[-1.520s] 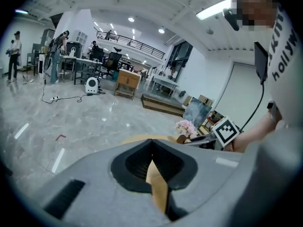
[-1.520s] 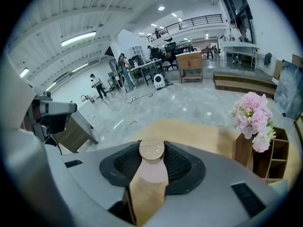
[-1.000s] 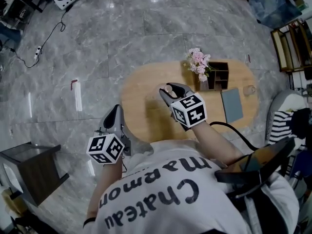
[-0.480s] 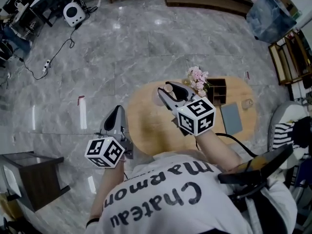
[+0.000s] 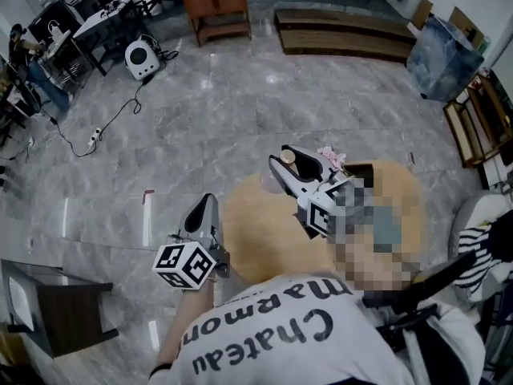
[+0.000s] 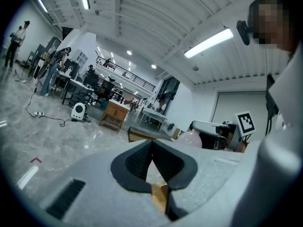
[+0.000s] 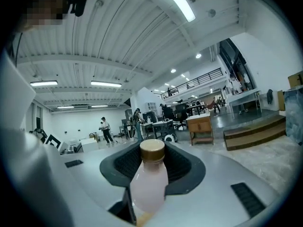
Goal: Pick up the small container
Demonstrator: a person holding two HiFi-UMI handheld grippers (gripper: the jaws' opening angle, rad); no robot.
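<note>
At the far left a dark square side table (image 5: 60,315) is standing on the floor, and above it a black cable with a white power strip (image 5: 94,135) is trailing toward a white round device (image 5: 143,57). The left gripper (image 5: 205,202) is hanging over the floor just beside the table's left edge, its dark ribbed pads pressing against each other. To its right the light oval wooden table (image 5: 256,235) is sitting below the right gripper (image 5: 290,160), whose jaws are clamping the small pale pink container with a gold cap (image 5: 286,158) and holding it in the air over the table's far-left rim. Just behind that gripper, a bunch of pink flowers (image 5: 330,156) and a dark wooden compartment box (image 5: 362,171) are crowding the tabletop. The grey veined marble floor (image 5: 264,111) is spreading through a large open hall. A brown wooden cabinet (image 5: 215,6), a long low wooden platform (image 5: 345,42) and a blue plastic bag (image 5: 442,46) are lining the far side. Only the right gripper view is showing the container upright between the pads, cap upward, under a white ribbed ceiling with strip lights (image 7: 118,41) and with distant people at desks (image 7: 137,119). The left gripper view is catching the container from the side.
</note>
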